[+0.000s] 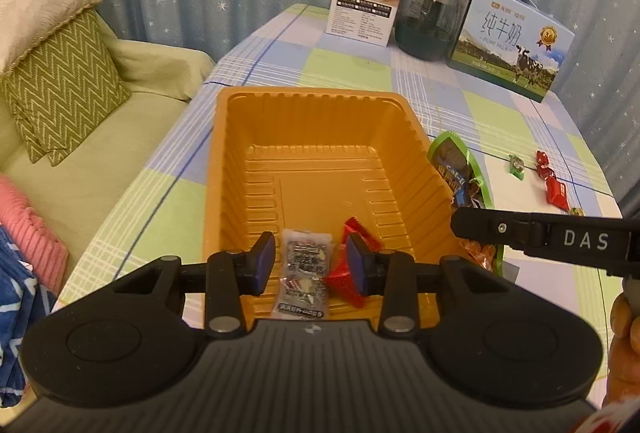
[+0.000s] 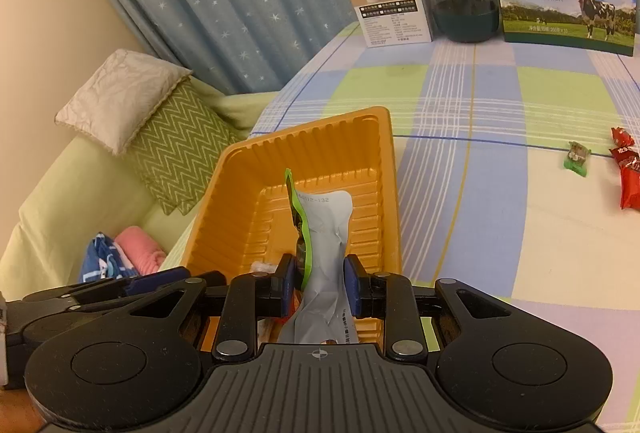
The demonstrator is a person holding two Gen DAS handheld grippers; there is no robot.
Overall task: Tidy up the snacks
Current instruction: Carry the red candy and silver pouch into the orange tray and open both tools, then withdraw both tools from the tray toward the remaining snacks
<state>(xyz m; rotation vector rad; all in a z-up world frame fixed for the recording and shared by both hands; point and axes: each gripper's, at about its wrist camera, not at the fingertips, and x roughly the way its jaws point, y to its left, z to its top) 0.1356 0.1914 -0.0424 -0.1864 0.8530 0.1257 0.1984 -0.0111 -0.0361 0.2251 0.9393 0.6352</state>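
Right gripper [image 2: 316,285] pinches the snack pouch [image 2: 320,233] upright, long axis pointing away, above the orange tray [image 2: 384,193]; left gripper [image 1: 310,263] open, empty.

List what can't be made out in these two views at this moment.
- Left wrist view: the right claw covers the green-edged snack pouch at its grip.
- Right wrist view: that pouch hides the orange plastic tray floor and snacks.
- Small green wrapped candy: print too small.
- Red wrapped candies: cut by the right edge.
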